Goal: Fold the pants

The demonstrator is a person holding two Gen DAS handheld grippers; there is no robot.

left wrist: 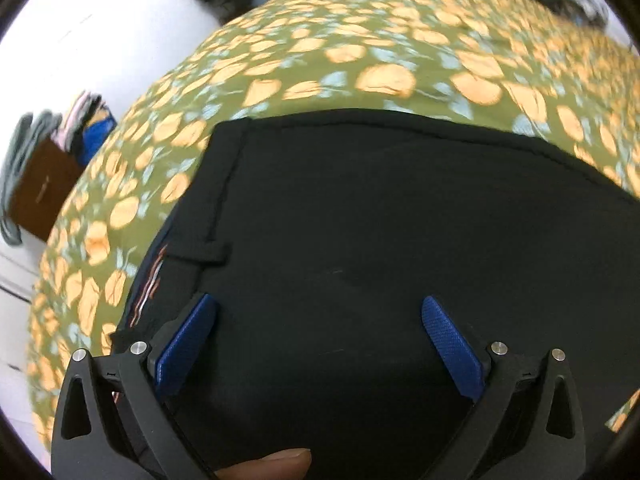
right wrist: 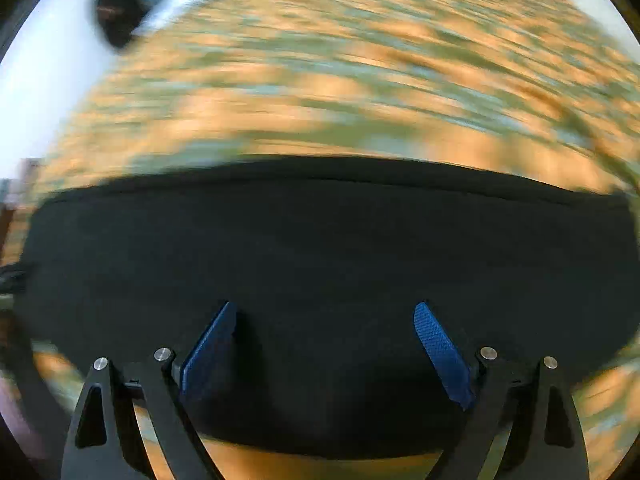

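Black pants (left wrist: 380, 220) lie flat on the flowered bed (left wrist: 360, 40) for folding, with the left gripper (left wrist: 316, 312) and right gripper (right wrist: 324, 316) poised above them, fingers spread apart and holding nothing.

A bed covered by an olive sheet (left wrist: 360, 60) printed with orange fruit and pale leaves carried the black pants (left wrist: 380, 240), which lay flat on it, near the sheet's left edge, waistband toward that edge.

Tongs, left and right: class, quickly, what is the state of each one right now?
Left tongs: open, empty, over the black pants.
Right tongs: open, empty, also over the pants; that view is blurred.
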